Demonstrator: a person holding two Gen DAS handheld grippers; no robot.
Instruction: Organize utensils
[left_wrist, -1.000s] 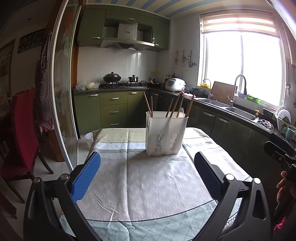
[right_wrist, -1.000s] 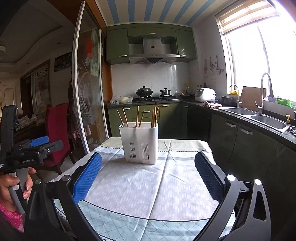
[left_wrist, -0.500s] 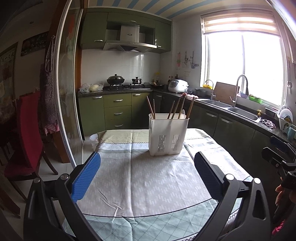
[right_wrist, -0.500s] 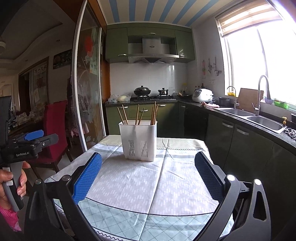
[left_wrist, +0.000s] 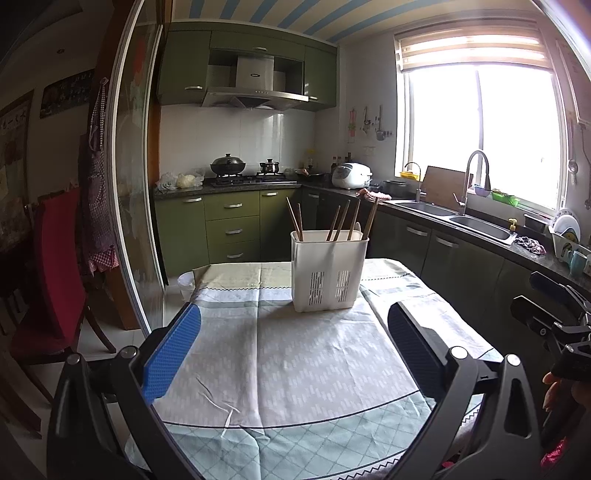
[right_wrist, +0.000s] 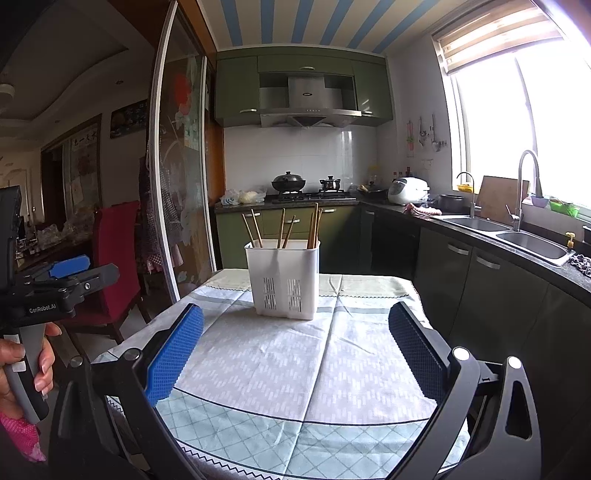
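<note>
A white slotted utensil holder (left_wrist: 327, 271) (right_wrist: 283, 280) stands upright toward the far end of the cloth-covered table (left_wrist: 295, 369) (right_wrist: 295, 362). Several wooden chopsticks (left_wrist: 341, 220) (right_wrist: 282, 228) stick up out of it, plus a pale spoon-like tip (left_wrist: 357, 229). My left gripper (left_wrist: 293, 350) hangs open over the near part of the table, well short of the holder, with nothing between its fingers. My right gripper (right_wrist: 295, 354) is also open and empty, at a similar distance. Each gripper shows in the other's view, held by a hand (right_wrist: 22, 365) (left_wrist: 557, 384).
Green kitchen cabinets and a counter with a double sink (left_wrist: 454, 218) run along the right. A stove with pots (left_wrist: 243, 171) is behind the table. A sliding glass door (left_wrist: 136, 206) and a red chair (left_wrist: 62, 266) stand at the left. A white bin (left_wrist: 186, 284) sits by the table's far corner.
Both grippers have drawn back and risen a little from the holder, which looks smaller and farther. Both stay open and empty.
</note>
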